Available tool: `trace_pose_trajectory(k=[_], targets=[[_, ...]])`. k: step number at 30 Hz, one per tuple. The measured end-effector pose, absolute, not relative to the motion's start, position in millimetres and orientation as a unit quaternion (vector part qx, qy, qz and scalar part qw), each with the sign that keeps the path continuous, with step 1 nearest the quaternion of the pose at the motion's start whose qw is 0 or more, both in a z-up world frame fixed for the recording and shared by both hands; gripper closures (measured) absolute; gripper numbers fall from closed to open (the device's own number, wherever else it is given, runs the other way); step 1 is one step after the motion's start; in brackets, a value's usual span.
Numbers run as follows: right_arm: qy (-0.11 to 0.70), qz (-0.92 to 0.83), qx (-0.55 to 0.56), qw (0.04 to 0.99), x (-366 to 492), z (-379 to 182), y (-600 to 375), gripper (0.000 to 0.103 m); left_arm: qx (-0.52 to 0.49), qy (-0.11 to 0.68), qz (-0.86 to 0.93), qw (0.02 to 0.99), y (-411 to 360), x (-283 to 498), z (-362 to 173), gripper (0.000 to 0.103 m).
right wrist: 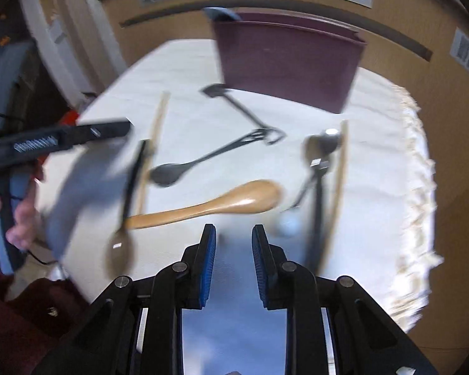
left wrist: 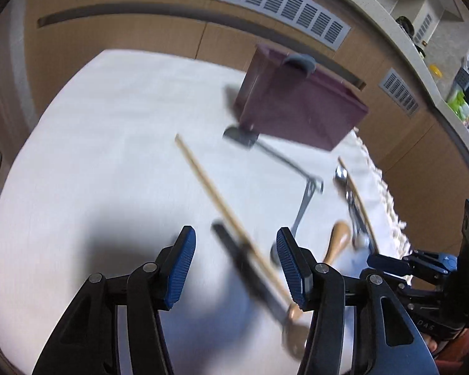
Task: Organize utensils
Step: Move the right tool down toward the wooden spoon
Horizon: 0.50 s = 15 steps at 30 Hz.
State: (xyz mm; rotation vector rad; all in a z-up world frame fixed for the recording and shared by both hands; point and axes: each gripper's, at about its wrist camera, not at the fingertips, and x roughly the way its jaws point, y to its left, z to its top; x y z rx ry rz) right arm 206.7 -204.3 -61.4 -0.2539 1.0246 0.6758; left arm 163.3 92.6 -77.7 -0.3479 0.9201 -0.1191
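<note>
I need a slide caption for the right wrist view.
Open right tool above a wooden spoon, purple bin behind.

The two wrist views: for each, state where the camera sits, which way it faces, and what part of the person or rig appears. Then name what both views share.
Left wrist: sits behind the open left gripper, faces across the white table toward the maroon box; the right gripper shows at right.
Right wrist: sits behind the open right gripper, faces the wooden spoon and maroon box; the person's hand shows at left.
Shared: box, table, wooden spoon, black spatula.
</note>
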Motion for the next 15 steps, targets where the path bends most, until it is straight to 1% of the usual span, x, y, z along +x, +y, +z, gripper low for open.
trace_pose_trajectory(k=[2, 4, 7, 9, 11, 13, 15], targets=[[0.472, 0.332, -0.105, 0.810, 194.9, -66.3, -205.7, 0.081, -0.161, 0.445, -0.052, 0.879, 92.0, 150.0, -83.8, 0.049], [0.481, 0.340, -0.084, 0.804, 195.1, -72.6, -206.7, 0.081, -0.172, 0.455, -0.063, 0.871, 90.2, 139.2, -90.9, 0.049], [0.504, 0.331, -0.035, 0.797, 208.5, -83.1, -209.1, 0.081, -0.188, 0.473, -0.091, 0.856, 81.7, 130.2, -100.1, 0.050], [0.518, 0.318, 0.003, 0.794, 222.6, -88.3, -211.7, 0.081, -0.176, 0.470, -0.093, 0.860, 75.5, 126.8, -97.9, 0.050], [0.521, 0.310, 0.039, 0.794, 233.1, -90.2, -213.1, 0.081, -0.186, 0.470, -0.098, 0.857, 77.1, 127.5, -95.7, 0.050], [0.522, 0.298, 0.059, 0.797, 243.1, -90.8, -210.1, 0.078, -0.173, 0.458, -0.078, 0.868, 80.8, 127.0, -90.3, 0.050], [0.516, 0.288, 0.053, 0.805, 251.0, -90.9, -200.0, 0.074, -0.152, 0.441, -0.055, 0.883, 84.1, 127.3, -84.2, 0.050]])
